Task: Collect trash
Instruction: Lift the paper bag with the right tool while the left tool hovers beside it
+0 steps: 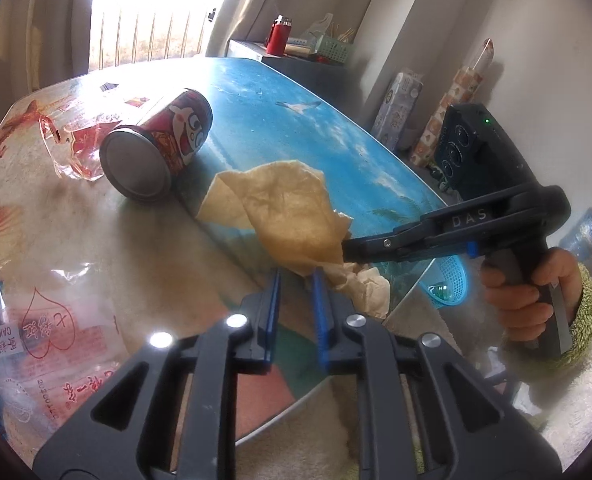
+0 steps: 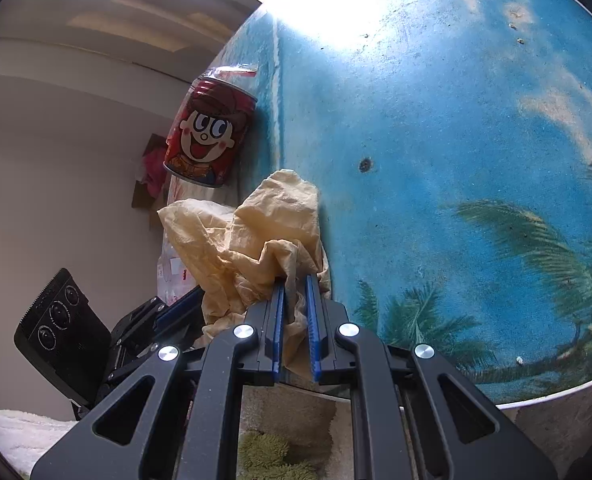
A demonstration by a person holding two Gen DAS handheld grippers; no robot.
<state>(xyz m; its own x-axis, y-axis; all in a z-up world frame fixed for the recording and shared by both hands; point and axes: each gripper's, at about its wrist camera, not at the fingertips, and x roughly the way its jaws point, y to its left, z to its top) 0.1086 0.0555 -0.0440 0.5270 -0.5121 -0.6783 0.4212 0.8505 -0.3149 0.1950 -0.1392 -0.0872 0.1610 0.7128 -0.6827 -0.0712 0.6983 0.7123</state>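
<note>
My right gripper (image 1: 346, 250) (image 2: 295, 280) is shut on a crumpled yellowish paper tissue (image 1: 288, 204) (image 2: 272, 232), held just above the near edge of the round table (image 1: 296, 120). My left gripper (image 1: 298, 276) stands slightly open right beside the tissue's lower folds, with nothing between its blue pads. A red cartoon drink can (image 1: 158, 140) (image 2: 210, 136) lies on its side behind the tissue. A crinkled clear wrapper (image 1: 72, 140) lies left of the can. A printed cake bag (image 1: 52, 340) lies at the near left.
A blue mesh basket (image 1: 450, 284) sits on the floor below the table edge. A hand (image 1: 532, 292) in a fuzzy sleeve holds the right gripper. Wrapped packs (image 1: 400, 108) stand against the wall, with a red flask (image 1: 277, 36) and a green basket (image 1: 334, 46) behind.
</note>
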